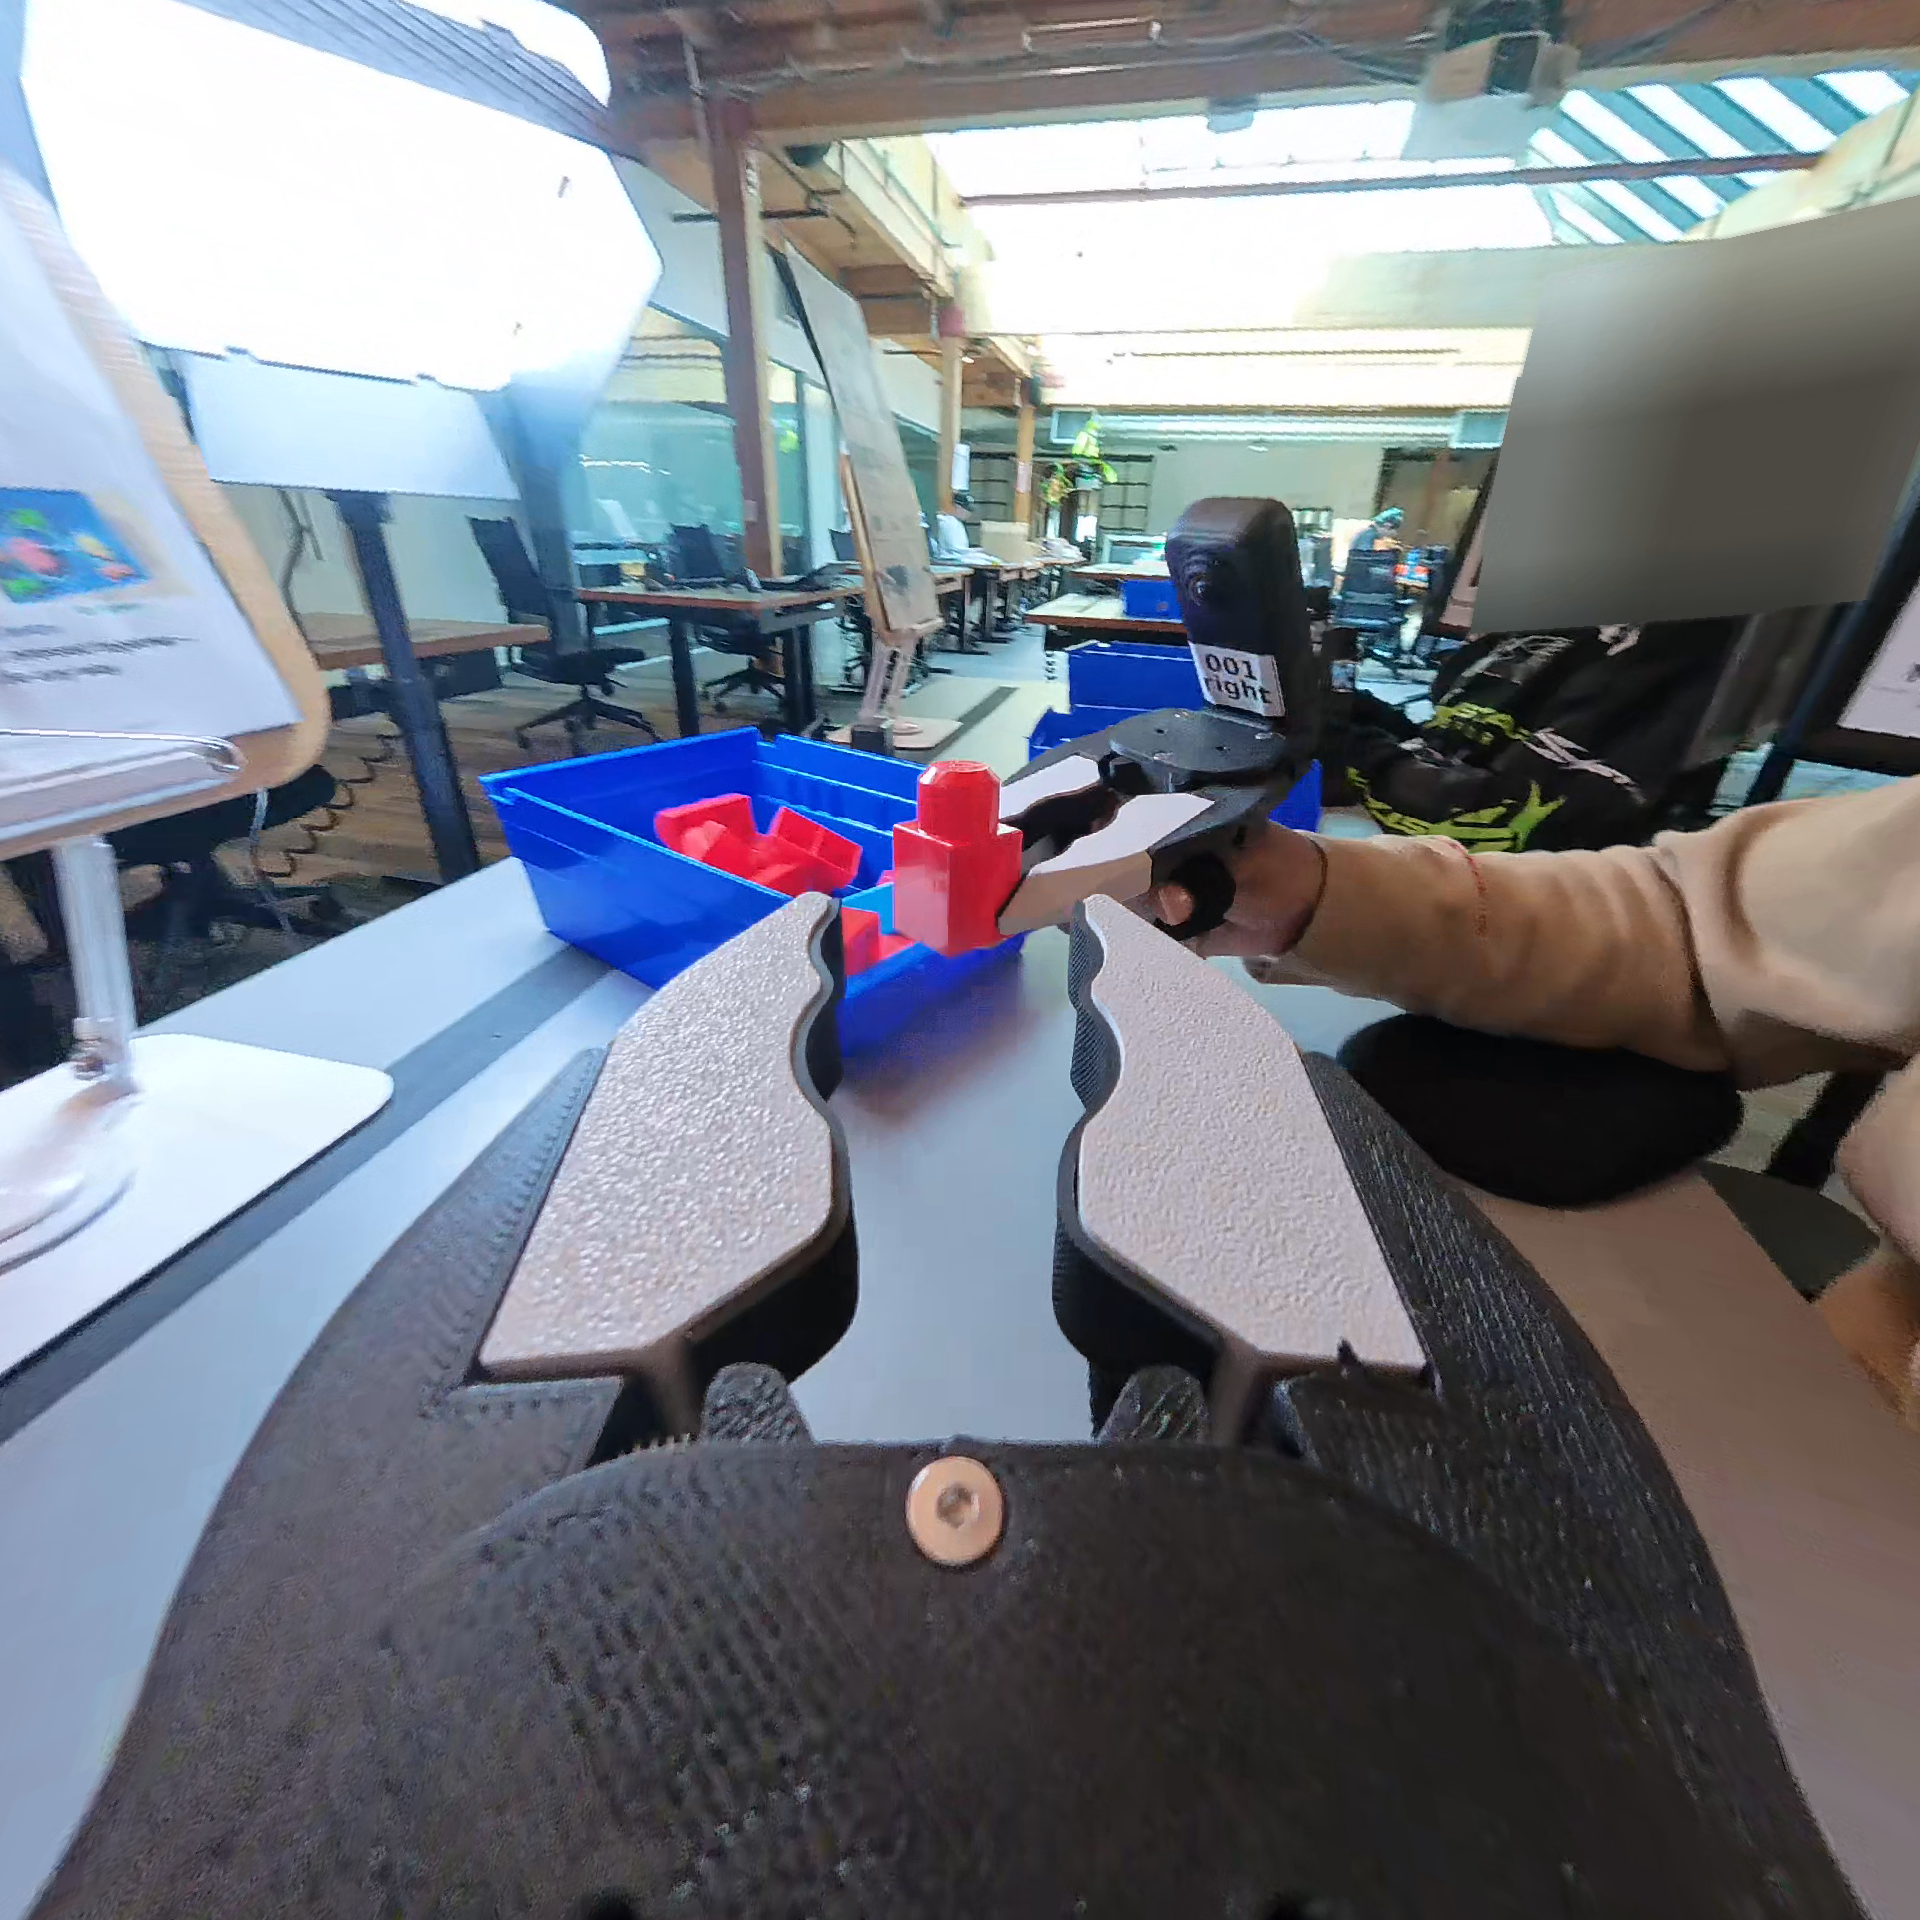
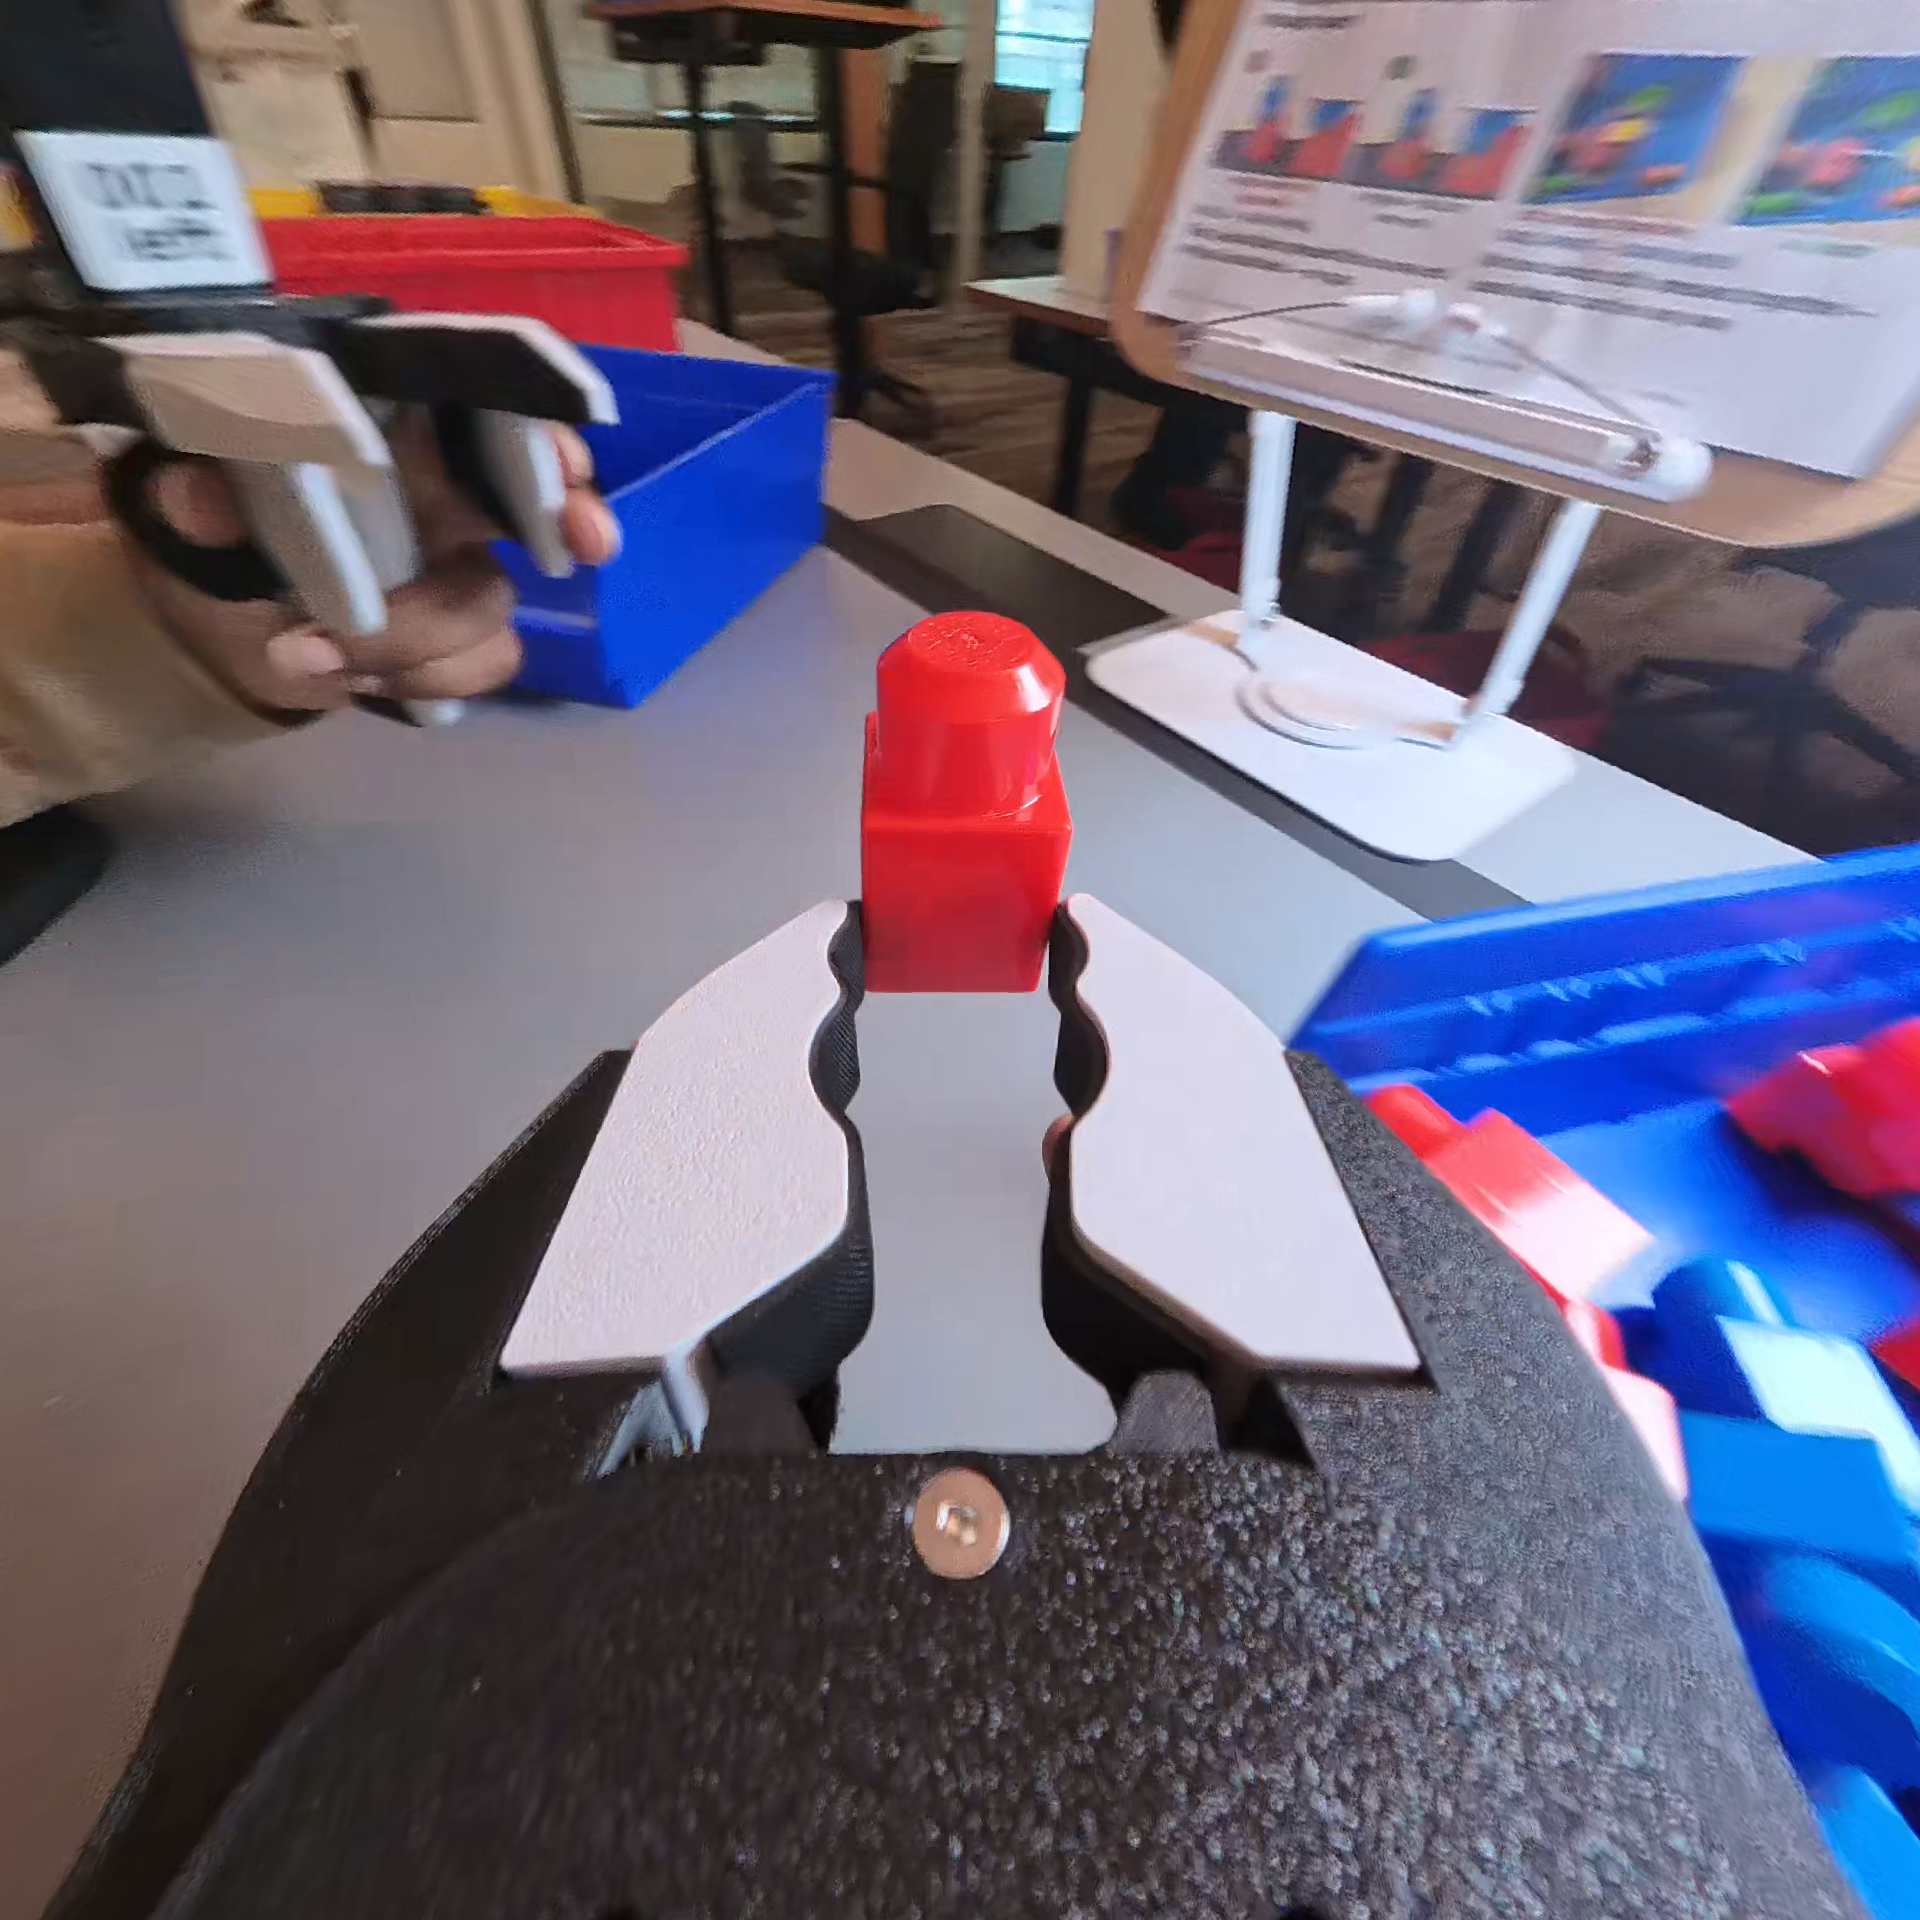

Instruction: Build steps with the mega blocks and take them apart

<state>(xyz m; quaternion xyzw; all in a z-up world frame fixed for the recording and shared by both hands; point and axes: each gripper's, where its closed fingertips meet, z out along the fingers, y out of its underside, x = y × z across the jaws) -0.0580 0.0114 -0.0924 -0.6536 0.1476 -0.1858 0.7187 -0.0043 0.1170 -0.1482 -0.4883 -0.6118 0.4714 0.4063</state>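
Right gripper [image 2: 956, 940] is pinching a red block [image 2: 961, 831] upright above the table [image 2: 312, 987], beside the blue bin [image 2: 1558, 997]. Left gripper [image 1: 951, 966] is hanging open, empty. Keep the stud up, set it down flat.

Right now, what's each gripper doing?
Left gripper: open, empty.
Right gripper: shut on the red block.

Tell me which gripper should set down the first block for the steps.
Right. The right gripper already holds a single-stud red block upright between its fingers, above bare grey table. The left gripper is open and holds nothing.
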